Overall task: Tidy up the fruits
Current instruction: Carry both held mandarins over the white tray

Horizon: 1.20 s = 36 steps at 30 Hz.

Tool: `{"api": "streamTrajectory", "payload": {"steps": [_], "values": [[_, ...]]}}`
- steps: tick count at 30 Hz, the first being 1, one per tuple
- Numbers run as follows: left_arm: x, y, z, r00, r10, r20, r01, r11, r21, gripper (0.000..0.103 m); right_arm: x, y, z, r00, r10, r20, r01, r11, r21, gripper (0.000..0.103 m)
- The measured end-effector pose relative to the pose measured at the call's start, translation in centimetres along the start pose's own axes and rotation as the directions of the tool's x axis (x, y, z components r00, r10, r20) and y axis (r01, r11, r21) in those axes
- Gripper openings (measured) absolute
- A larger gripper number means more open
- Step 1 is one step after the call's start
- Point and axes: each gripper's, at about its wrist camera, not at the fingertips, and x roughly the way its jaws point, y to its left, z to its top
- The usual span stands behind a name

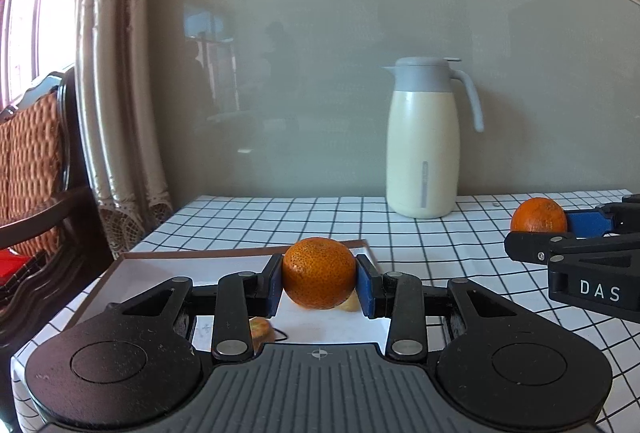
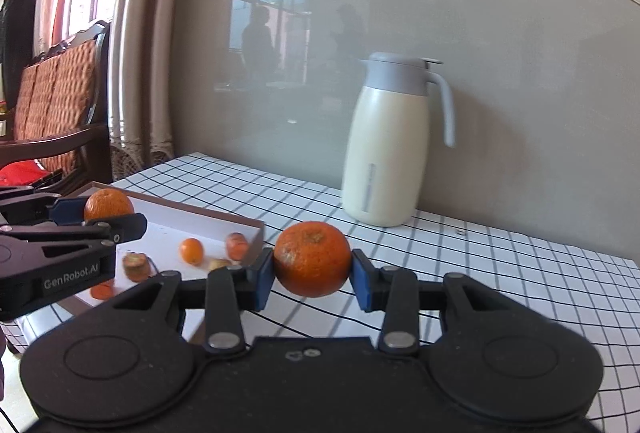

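Left tool [image 1: 319,283] is clenched on an orange [image 1: 319,272], its blue pads pressing both sides, held just above the shallow white box [image 1: 160,265] on the checked bench [image 1: 440,233]. Right tool [image 2: 312,279] grips a second orange [image 2: 312,257] the same way, over bare bench beside the box's near corner. Both fruits are round and pinched only at their widest line, so a jolt or a tilt could roll one out onto the bench. Small fruits [image 2: 191,251] already lie in the box, blurred, possibly kumquats; a careless drop could knock them about. A cream jug [image 2: 384,153] stands well behind, out of the way
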Motion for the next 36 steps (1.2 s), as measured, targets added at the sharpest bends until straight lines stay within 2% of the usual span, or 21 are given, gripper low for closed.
{"api": "streamTrajectory", "payload": {"steps": [25, 36], "values": [[-0.6, 9.1, -1.7, 0.991, 0.137, -0.009, -0.137, 0.987, -0.080, 0.038, 3.0, 8.7, 1.7, 0.991, 0.131, 0.005, -0.130, 0.987, -0.090, 0.031], [1.7, 12.3, -1.8, 0.983, 0.179, -0.037, -0.182, 0.979, -0.092, 0.038, 5.5, 10.4, 2.5, 0.989, 0.149, -0.014, -0.150, 0.984, -0.092, 0.031]]}}
